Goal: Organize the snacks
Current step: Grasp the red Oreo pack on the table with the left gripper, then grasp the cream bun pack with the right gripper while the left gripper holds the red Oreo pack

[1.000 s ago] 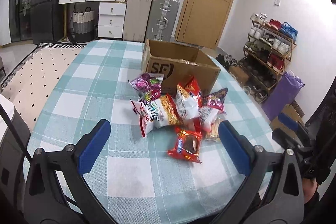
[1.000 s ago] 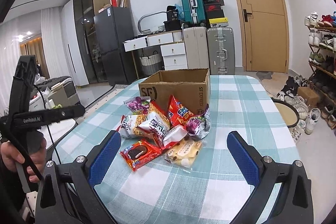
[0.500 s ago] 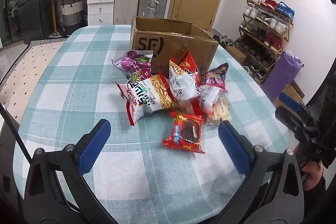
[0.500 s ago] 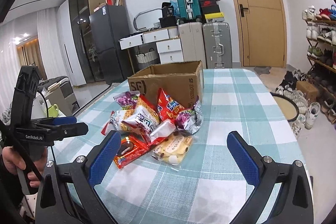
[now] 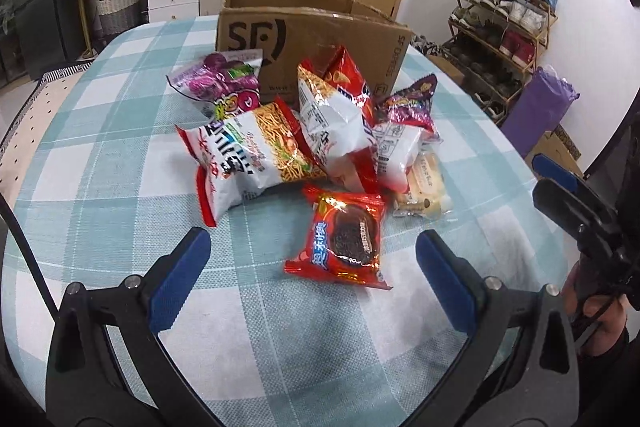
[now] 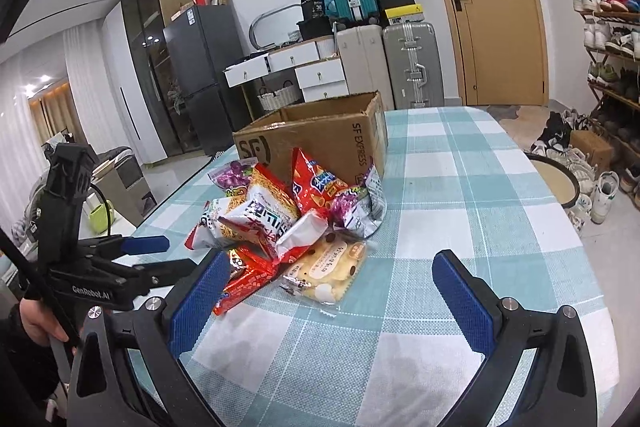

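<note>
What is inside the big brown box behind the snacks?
The cardboard box is open on top, but only its rim and a strip of bare inner wall show. Its front wall hides the bottom, so whether any snacks are inside cannot be seen.

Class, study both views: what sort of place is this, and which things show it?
Most likely a lived-in home, near the entrance: a shoe rack by a wooden door, stacked suitcases, a fridge, and a table in a checked cloth.

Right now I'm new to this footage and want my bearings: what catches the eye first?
A bright heap of snack packets lies mid-table on the teal checked cloth, against an open SF cardboard box. Nearest the left claw, which is open, lies a red cookie packet; the right claw is open beside a pale cake packet.
</note>
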Demonstrator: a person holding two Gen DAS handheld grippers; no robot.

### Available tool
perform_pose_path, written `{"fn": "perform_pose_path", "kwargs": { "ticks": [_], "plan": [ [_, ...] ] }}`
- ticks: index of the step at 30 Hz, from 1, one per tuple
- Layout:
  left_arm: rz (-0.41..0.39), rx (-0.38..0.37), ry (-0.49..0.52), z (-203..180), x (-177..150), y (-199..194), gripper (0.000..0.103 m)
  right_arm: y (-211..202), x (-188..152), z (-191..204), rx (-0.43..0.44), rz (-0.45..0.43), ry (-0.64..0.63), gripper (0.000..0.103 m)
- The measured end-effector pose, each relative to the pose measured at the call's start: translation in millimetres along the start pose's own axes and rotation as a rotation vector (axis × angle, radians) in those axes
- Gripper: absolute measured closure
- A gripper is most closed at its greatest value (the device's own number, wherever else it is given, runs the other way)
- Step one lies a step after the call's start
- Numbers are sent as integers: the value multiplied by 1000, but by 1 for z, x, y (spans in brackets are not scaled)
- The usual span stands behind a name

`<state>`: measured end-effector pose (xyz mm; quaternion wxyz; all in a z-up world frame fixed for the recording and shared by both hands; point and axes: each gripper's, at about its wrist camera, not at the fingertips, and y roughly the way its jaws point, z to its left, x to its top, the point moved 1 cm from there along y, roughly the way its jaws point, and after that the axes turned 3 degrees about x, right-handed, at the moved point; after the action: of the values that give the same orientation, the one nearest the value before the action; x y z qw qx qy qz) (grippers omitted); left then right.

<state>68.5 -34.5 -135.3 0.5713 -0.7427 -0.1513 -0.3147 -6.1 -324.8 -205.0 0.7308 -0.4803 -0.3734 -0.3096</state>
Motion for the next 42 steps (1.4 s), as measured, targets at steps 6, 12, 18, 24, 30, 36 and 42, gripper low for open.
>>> {"fn": "perform_pose_path", "kwargs": {
  "ticks": [6,12,18,24,30,36,42],
  "plan": [
    [40,4,27,-8,4,24,1,6,-3,-4,3,15,15,0],
    [92,9,75,-21,5,48,2,9,-9,-11,3,25,36,0],
    [130,-13,80,-25,5,62,16,15,-13,-21,1,38,64,0],
    [120,12,122,-32,10,65,45,16,-16,-26,8,40,82,0],
    [119,-23,142,-35,13,69,61,18,-17,-28,13,48,96,0],
    [122,-23,132,-30,5,59,61,14,-16,-27,9,42,94,0],
    [111,-22,117,-25,2,51,61,10,-13,-26,5,45,101,0]
  ]
}}
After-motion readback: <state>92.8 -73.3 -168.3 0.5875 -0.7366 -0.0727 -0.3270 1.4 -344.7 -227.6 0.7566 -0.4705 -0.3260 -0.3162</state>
